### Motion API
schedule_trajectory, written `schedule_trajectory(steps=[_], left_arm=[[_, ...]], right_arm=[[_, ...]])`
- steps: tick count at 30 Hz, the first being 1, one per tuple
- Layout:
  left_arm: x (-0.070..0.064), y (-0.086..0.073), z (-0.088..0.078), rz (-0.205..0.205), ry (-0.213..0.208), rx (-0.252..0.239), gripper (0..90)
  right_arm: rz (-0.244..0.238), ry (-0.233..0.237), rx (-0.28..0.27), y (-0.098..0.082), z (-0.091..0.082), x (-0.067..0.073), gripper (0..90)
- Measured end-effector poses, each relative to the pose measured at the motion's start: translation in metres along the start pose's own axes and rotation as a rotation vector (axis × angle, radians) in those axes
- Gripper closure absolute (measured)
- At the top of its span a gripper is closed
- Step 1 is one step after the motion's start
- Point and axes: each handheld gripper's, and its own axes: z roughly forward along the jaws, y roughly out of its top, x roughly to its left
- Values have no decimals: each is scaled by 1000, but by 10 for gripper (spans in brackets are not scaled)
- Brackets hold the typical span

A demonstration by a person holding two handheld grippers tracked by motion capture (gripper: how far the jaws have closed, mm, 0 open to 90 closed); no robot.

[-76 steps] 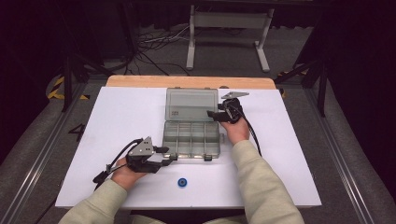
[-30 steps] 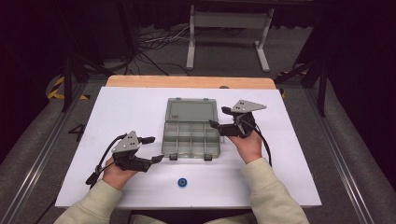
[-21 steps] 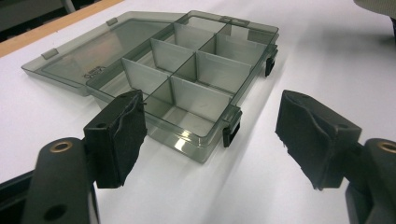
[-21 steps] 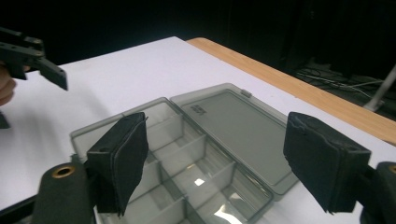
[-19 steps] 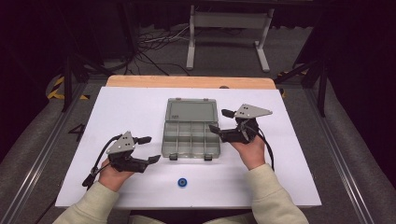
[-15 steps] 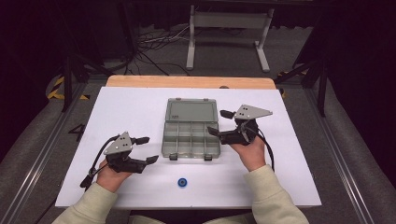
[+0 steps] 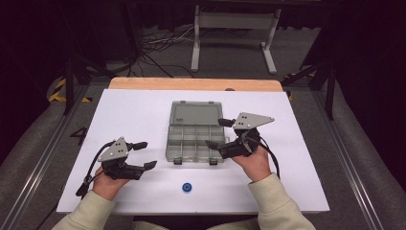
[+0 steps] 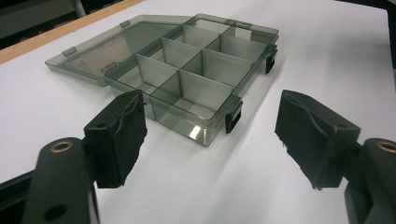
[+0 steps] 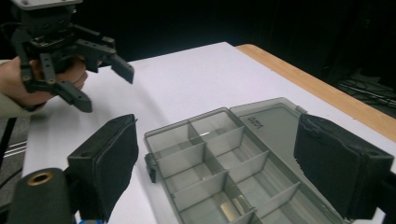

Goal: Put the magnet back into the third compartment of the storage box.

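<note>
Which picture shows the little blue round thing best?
The high view: the blue round thing lies whole on the white table, near its front edge, between the person's hands. In the right gripper view, a blue sliver at the bottom edge may be it; I cannot tell.

light fell evenly from above on my white table [image 7: 143,110], bright against a nearly black room. shadows stayed soft and faint. the clear box [image 8: 196,70] caught mild glare. my near pads [image 8: 119,140] looked slightly soft-focused.
</note>
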Motion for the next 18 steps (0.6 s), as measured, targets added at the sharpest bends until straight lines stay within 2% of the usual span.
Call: schedule_trajectory(steps=[6,18], left_arm=[[0,-1,-1,0,9,1,253],[0,-1,-1,1,12,-4,256]], right_arm=[[-6,54,39,1,6,8,152],[-40,129,49,10,7,29,161]])
